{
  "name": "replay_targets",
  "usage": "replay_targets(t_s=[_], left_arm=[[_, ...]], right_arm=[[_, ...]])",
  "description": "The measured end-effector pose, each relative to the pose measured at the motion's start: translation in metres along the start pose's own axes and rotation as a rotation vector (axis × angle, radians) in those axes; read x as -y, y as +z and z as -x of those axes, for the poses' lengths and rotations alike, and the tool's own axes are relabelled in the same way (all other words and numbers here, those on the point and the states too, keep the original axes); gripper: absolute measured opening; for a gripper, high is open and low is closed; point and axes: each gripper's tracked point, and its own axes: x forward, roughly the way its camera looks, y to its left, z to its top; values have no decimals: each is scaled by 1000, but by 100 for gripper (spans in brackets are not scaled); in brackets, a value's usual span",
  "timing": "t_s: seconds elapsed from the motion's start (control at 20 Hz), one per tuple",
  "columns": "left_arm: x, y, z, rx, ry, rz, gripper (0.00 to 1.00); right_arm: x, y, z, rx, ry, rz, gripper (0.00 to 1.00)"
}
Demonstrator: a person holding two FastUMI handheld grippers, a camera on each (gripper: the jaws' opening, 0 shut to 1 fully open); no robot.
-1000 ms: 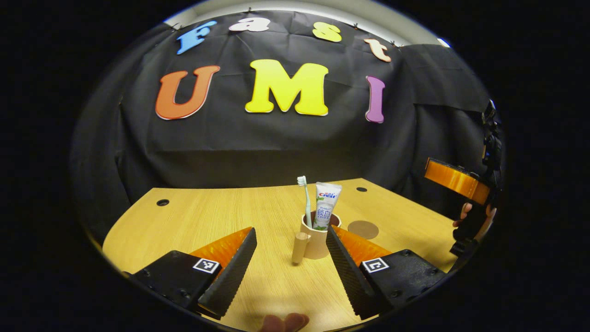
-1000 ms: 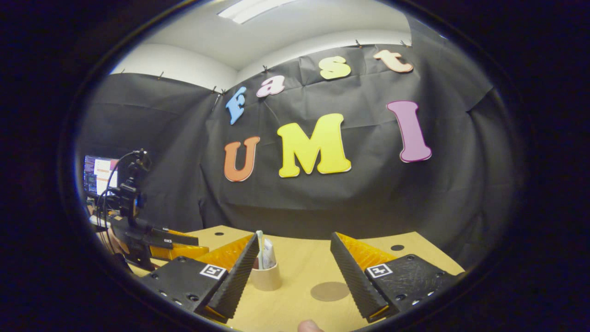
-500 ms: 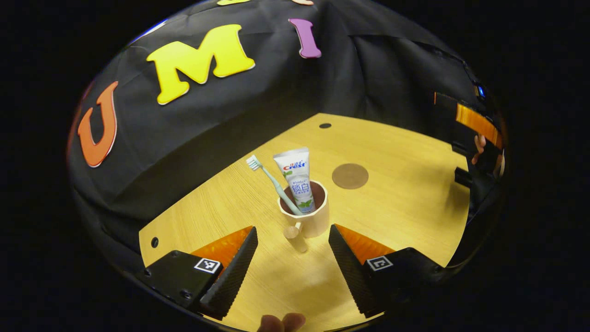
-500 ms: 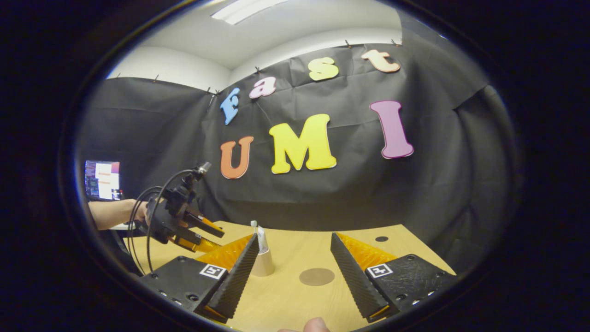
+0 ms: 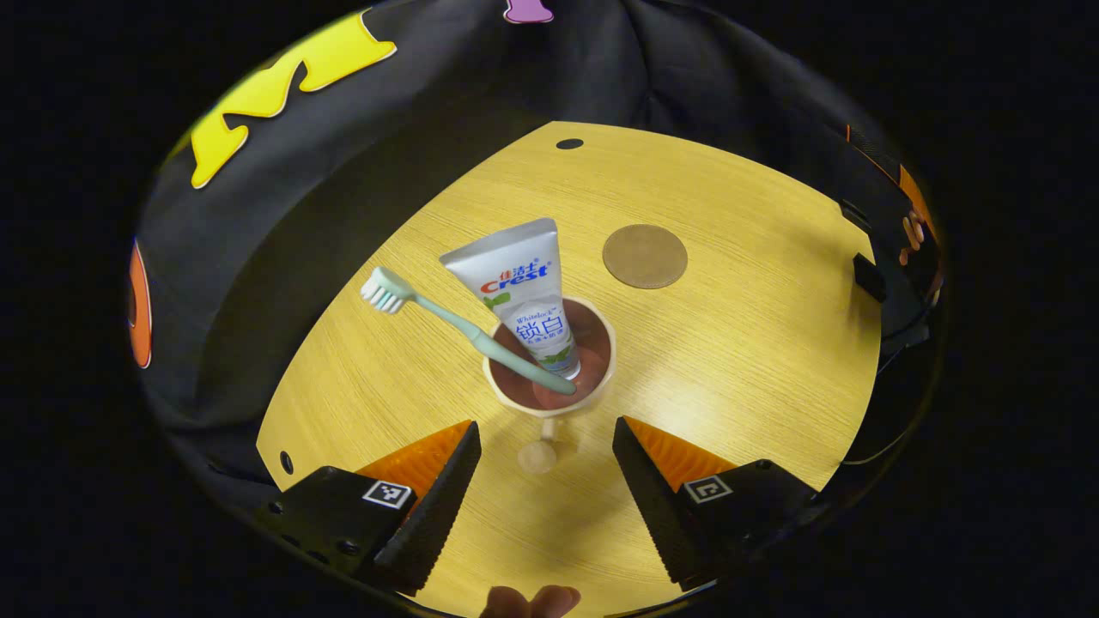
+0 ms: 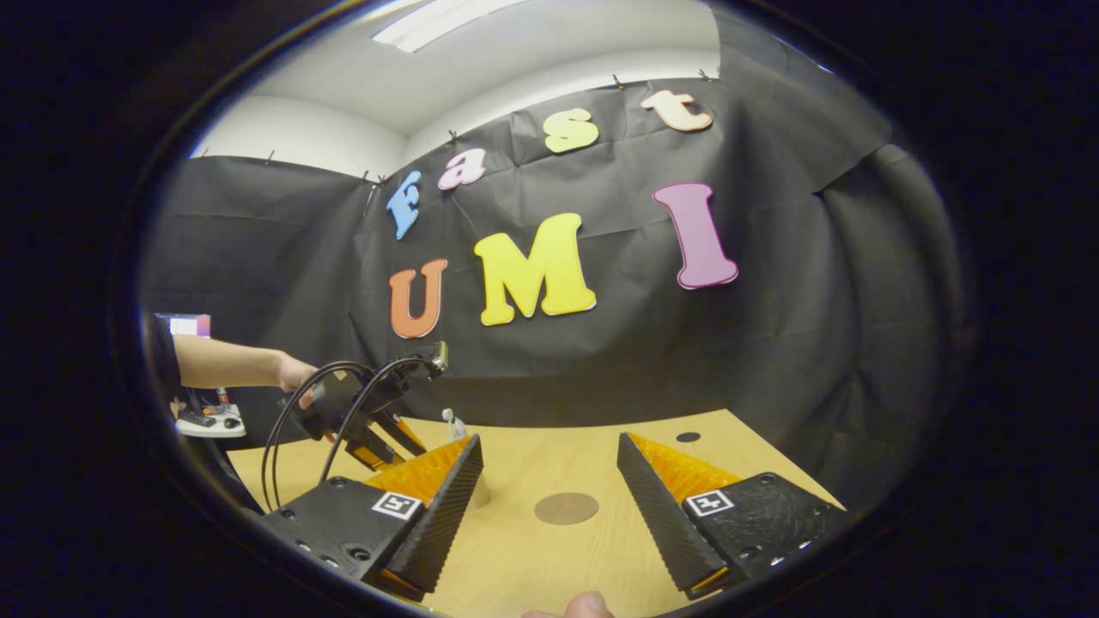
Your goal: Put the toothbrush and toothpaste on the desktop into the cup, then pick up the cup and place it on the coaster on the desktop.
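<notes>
Toothbrush [image 5: 464, 324] and toothpaste [image 5: 524, 292] standing in cup [image 5: 549, 365], apart from coaster [image 5: 644, 256]; left gripper [image 5: 545, 481] spread wide above the handle, right gripper [image 6: 549, 498] also spread, holding nothing.

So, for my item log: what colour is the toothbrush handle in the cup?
Pale mint green; the toothbrush shows best in the left gripper view.

Obstacles: cup [image 5: 549, 378] upright mid-tabletop [image 5: 755, 343], toothbrush [image 5: 464, 326] and toothpaste [image 5: 519, 292] jutting from it and leaning toward the booth wall; cup handle [image 5: 539, 453] lies between the spread fingers of the left tool [image 5: 547, 489]. Free room: bare tabletop around the flat coaster [image 5: 645, 256], well apart from the cup; right tool [image 6: 549, 506] spread over bare wood.
</notes>
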Motion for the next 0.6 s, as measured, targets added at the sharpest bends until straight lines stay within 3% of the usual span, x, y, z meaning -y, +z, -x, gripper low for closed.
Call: replay_targets(t_s=[0.35,0.6], left_arm=[[0,-19,7,-169,-52,-34,95],[-3,-39,15,-240,-85,-10,70]], right_arm=[[44,-22,3,-36,-72,-100,93],[50,-23,1,-36,-73,-201,95]])
